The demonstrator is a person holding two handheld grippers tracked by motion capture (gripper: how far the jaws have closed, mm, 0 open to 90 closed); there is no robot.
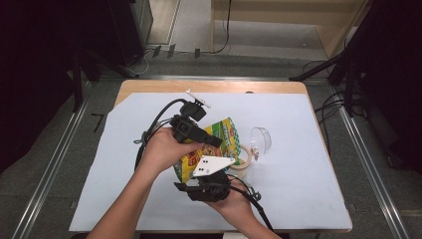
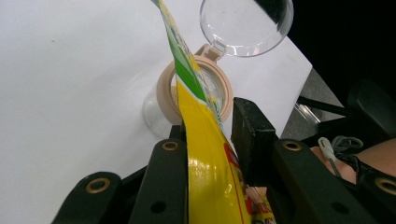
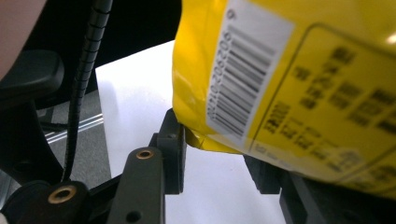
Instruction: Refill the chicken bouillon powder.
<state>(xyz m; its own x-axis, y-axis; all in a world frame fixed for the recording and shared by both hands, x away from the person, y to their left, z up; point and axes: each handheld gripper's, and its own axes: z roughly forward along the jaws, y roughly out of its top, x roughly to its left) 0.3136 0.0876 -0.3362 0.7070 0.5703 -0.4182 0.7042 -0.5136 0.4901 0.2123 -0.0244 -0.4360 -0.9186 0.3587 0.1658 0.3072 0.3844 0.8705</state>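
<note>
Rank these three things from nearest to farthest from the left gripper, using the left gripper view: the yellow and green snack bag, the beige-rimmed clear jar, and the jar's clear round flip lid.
1. Yellow and green snack bag: between the left gripper jaws.
2. Beige-rimmed clear jar: just beyond the jaw tips, behind the bag.
3. Clear round flip lid: farthest, hinged open past the jar's far rim.

The yellow-and-green snack bag [image 2: 205, 158] was glossy plastic film that caught bright highlights, with a matt white barcode label [image 3: 243, 74] stuck to its back. The jar [image 2: 194, 88] beneath it looked like clear, smooth plastic with a matt beige plastic neck ring and a transparent hinged lid [image 2: 245, 23] (shiny enough to mirror the room). Both grippers' jaws were matt black plastic set with brass-coloured metal eyelets, and the table [image 1: 308, 164] wore a smooth, pale, matt sheet over a light wooden top.
</note>
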